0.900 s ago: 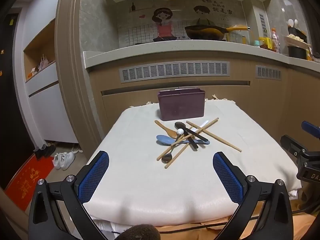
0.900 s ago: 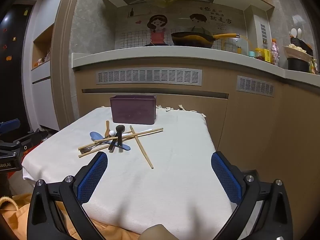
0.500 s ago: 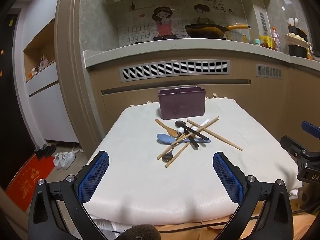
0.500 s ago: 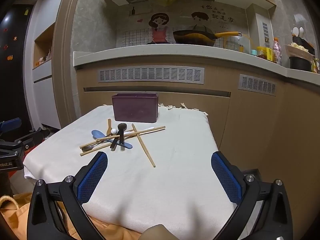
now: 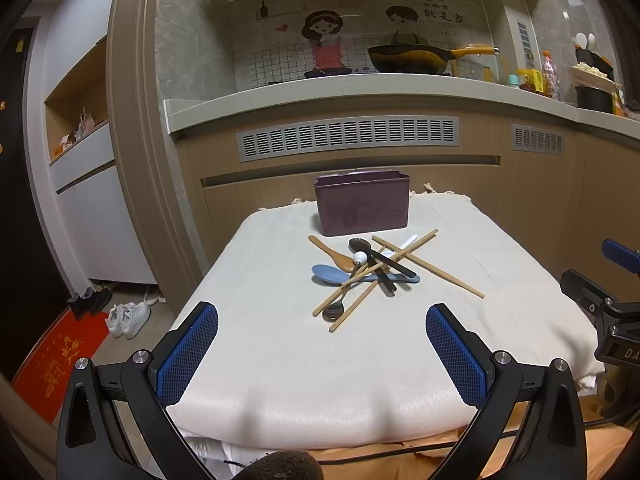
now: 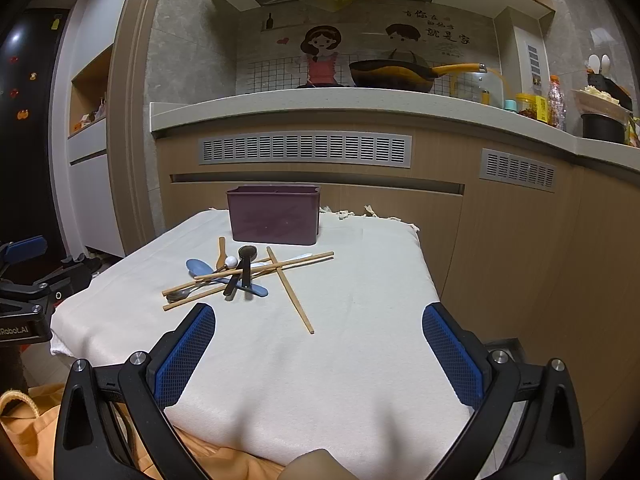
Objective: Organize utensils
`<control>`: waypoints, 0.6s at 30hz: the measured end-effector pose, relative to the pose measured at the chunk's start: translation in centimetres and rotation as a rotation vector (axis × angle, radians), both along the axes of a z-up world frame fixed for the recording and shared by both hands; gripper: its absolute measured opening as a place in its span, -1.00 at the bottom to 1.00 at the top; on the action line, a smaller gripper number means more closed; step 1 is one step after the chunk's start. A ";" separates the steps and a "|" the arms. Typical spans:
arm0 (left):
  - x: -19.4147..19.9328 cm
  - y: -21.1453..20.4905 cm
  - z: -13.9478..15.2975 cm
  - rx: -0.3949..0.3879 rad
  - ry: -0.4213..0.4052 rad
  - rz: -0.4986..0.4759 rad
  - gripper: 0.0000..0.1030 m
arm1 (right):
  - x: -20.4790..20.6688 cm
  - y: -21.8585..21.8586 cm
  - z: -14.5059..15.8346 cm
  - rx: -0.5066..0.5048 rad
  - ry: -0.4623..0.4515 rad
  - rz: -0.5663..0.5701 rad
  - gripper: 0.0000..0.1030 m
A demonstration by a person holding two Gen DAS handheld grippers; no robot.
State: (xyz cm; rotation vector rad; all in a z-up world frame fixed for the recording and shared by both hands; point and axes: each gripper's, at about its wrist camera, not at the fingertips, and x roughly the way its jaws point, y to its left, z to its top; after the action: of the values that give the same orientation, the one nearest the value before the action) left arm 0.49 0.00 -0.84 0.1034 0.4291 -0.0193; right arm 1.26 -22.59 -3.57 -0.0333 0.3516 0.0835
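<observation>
A dark purple utensil box [image 5: 362, 204] [image 6: 274, 216] stands at the far side of a white cloth [image 5: 280, 360]. In front of it lies a crossed pile: wooden chopsticks [image 5: 428, 266] [image 6: 290, 292], a wooden spoon [image 5: 332, 254], a blue spoon [image 5: 328, 274] [image 6: 199, 267], a black spoon [image 5: 380, 256] [image 6: 246, 264] and a metal spoon [image 5: 334, 312]. My left gripper [image 5: 322, 344] hangs open over the near edge of the cloth, short of the pile. My right gripper [image 6: 318, 340] is open too, nearer the cloth's right side, with nothing between its pads.
Behind the cloth runs a wooden kitchen counter [image 5: 360, 92] with a pan [image 5: 408, 58] on top. The other gripper shows at each view's edge [image 5: 612, 304] [image 6: 28, 292]. Shoes [image 5: 128, 318] and a red mat [image 5: 60, 364] lie on the floor to the left.
Both views have shifted only very slightly. The utensils and box lie as before, and both grippers stay open.
</observation>
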 end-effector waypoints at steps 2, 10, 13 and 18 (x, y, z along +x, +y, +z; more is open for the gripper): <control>0.0 -0.2 -0.4 0.002 0.002 0.001 1.00 | 0.1 0.1 -0.1 0.000 0.001 0.000 1.00; -0.1 -0.3 -0.6 0.005 0.007 -0.001 1.00 | 0.2 0.4 -0.3 0.002 0.001 0.005 1.00; -0.1 -0.3 -0.7 0.005 0.007 -0.002 1.00 | 0.2 0.2 -0.4 0.005 0.004 0.009 1.00; -0.2 -0.4 -1.1 0.006 0.010 -0.002 1.00 | 0.3 0.0 -0.5 0.008 0.009 0.012 1.00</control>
State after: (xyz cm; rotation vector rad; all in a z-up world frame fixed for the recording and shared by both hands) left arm 0.28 -0.38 -1.90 0.1097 0.4387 -0.0202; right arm 1.54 -22.58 -4.11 -0.0273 0.3596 0.0974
